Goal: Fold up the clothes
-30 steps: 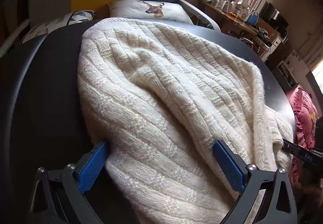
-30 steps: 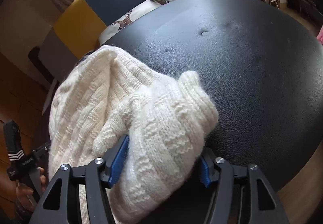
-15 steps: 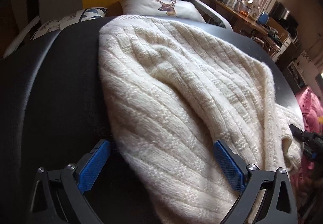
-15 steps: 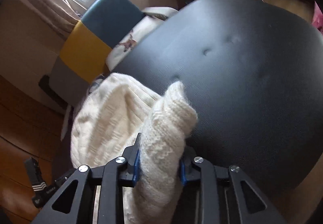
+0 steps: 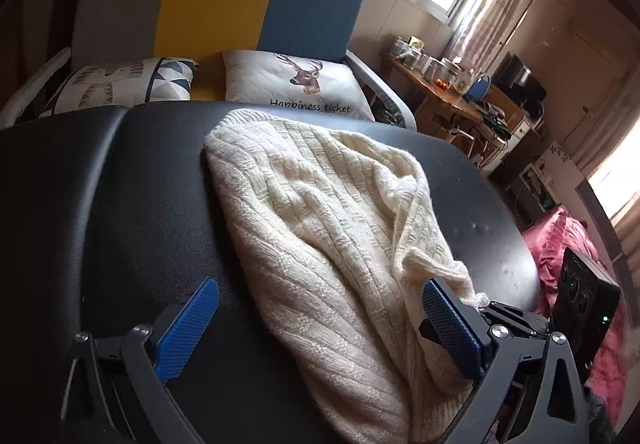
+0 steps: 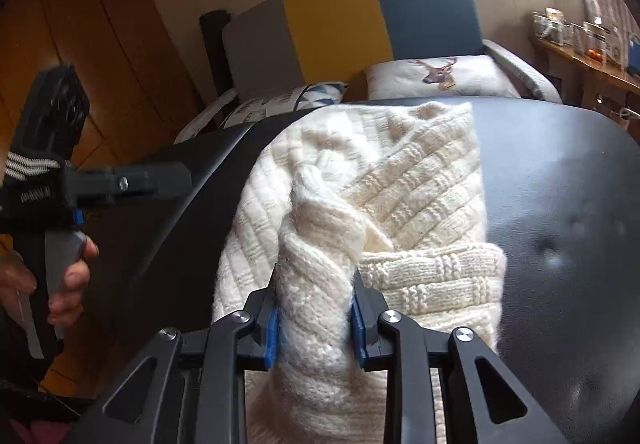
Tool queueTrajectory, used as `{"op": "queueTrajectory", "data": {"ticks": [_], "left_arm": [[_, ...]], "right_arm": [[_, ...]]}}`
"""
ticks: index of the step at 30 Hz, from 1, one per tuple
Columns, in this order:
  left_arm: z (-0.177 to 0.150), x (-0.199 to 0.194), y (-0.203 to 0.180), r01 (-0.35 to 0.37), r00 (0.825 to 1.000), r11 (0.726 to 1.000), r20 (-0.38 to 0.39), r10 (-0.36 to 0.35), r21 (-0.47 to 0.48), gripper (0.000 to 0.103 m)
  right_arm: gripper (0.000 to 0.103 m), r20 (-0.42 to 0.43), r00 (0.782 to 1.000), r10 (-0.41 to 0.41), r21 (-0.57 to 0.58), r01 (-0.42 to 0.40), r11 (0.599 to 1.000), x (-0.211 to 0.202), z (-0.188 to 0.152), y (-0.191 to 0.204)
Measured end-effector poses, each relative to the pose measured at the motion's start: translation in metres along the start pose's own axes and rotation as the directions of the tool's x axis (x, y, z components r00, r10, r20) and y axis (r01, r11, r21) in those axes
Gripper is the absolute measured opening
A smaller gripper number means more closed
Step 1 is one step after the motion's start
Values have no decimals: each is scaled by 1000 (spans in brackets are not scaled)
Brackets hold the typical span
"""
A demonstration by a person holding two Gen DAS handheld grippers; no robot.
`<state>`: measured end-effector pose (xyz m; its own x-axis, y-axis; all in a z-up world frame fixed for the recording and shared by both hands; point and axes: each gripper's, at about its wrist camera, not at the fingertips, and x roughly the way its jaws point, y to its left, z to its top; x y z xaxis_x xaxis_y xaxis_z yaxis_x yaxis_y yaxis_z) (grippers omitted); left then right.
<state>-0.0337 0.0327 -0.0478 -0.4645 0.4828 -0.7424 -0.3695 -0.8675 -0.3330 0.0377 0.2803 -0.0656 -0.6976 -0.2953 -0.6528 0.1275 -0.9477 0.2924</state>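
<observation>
Sweater (image 5: 320, 232), cream knit, lies rumpled on the black padded table (image 5: 132, 204). Behind the table stands a grey, yellow and blue sofa (image 5: 256, 0) with a deer cushion (image 5: 296, 84), windows above; right of the table, a cluttered wooden desk (image 5: 444, 92). My right gripper (image 6: 316, 320) pinches a bunched fold of the sweater; my left gripper (image 5: 316, 328) is spread wide around its near edge, gripping nothing
</observation>
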Motion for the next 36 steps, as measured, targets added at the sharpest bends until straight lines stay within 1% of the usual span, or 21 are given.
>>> {"op": "queueTrajectory", "data": {"ticks": [1, 2, 3, 5, 7, 8, 11, 13, 14, 15, 17, 20, 22, 25, 26, 28, 29, 30, 32, 35, 36], "left_arm": [[0, 6, -3, -1, 1000, 1000, -19, 1, 2, 103], [-1, 11, -6, 5, 999, 1000, -36, -5, 0, 103], [-2, 16, -9, 16, 999, 1000, -51, -16, -5, 103], [-5, 24, -15, 39, 997, 999, -72, -40, -14, 103], [-7, 32, -23, 63, 993, 998, -95, -64, -17, 103], [-7, 36, -29, 76, 991, 997, -106, -77, -15, 103], [-1, 42, -51, 124, 984, 992, -135, -121, 17, 103], [7, 44, -68, 162, 977, 986, -148, -154, 41, 103], [13, 45, -76, 176, 974, 983, -154, -167, 48, 103], [20, 47, -82, 187, 971, 981, -159, -177, 52, 103], [33, 51, -94, 221, 962, 974, -174, -210, 43, 103], [50, 61, -107, 277, 940, 961, -207, -270, 4, 103], [55, 73, -113, 278, 932, 960, -236, -276, -27, 103], [58, 92, -116, 281, 911, 956, -290, -294, -87, 101], [57, 98, -116, 283, 903, 953, -306, -302, -107, 96], [56, 108, -118, 294, 882, 945, -339, -326, -144, 90], [55, 111, -120, 292, 877, 945, -352, -327, -150, 84], [54, 114, -124, 286, 875, 947, -363, -320, -145, 80], [52, 118, -132, 277, 872, 952, -383, -306, -129, 75], [46, 122, -149, 276, 864, 958, -417, -283, -80, 49], [44, 124, -155, 268, 864, 962, -428, -267, -60, 47]], "right_arm": [[27, 30, 999, -31, 30, 30, 999, -8, 3, -13], [27, 59, 994, -88, 72, 84, 994, -21, 3, -31], [27, 73, 990, -122, 131, 112, 985, -33, 1, -52], [27, 89, 980, -178, 256, 151, 955, -57, -3, -94], [27, 88, 979, -183, 354, 141, 924, -69, -12, -124], [27, 93, 984, -155, 396, 106, 912, -72, -20, -134], [27, 132, 991, -17, 317, -26, 948, -82, -34, -114], [27, 76, 995, 70, 148, -80, 986, -72, -37, -77], [27, 39, 995, 93, 68, -95, 993, -65, -40, -59], [27, 16, 993, 118, 25, -118, 993, -60, -43, -46], [27, -5, 987, 159, -5, -159, 987, -51, -47, -34], [27, 5, 983, 181, 11, -181, 983, -50, -50, -37], [27, 13, 981, 194, 24, -194, 981, -49, -51, -40], [27, 41, 980, 197, 66, -199, 978, -58, -54, -55], [29, 45, 979, 196, 85, -200, 976, -60, -56, -61], [29, 46, 983, 179, 102, -183, 978, -63, -59, -68], [29, 43, 984, 172, 108, -176, 978, -64, -61, -70], [29, 44, 985, 167, 112, -171, 979, -65, -62, -72], [29, 44, 986, 160, 106, -164, 981, -65, -63, -71], [32, 39, 987, 154, 84, -157, 984, -66, -66, -65], [32, 38, 987, 153, 76, -156, 985, -66, -67, -63]]}}
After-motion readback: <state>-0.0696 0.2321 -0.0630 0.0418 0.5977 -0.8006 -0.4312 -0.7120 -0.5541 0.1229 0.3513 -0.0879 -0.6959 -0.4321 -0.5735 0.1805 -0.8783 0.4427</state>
